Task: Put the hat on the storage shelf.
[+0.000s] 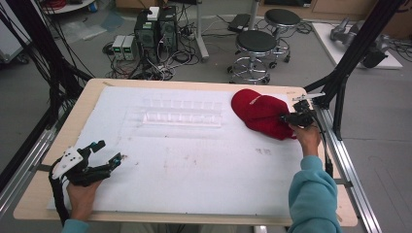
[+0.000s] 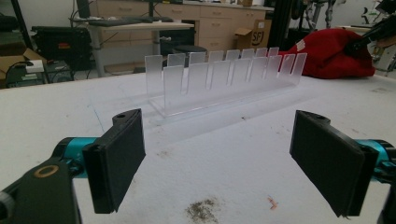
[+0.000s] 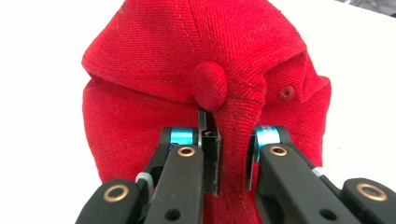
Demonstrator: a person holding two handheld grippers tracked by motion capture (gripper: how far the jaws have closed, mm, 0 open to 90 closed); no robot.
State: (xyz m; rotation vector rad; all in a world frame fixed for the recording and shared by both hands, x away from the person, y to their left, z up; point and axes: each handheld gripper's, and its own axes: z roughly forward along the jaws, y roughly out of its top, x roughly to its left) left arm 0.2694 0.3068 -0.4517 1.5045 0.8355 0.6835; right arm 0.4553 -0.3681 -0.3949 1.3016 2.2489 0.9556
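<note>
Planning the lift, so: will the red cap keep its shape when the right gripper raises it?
Probably not. The red cap looks like soft cloth, already creased and slumped, so it should sag around the pinch. The right gripper holds only a fold of fabric near the top button, so it may hang lopsided. It seems light and unlikely to slip.

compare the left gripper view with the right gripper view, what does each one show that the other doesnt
Left gripper view alone: the clear slotted rack standing on the white table cover, the left gripper with its jaws wide apart and nothing between them, and room furniture behind.

Right gripper view alone: the cap's top button, with the right gripper pinching a fold of fabric just below it.

Both: the red cap, far off in the left gripper view.
</note>
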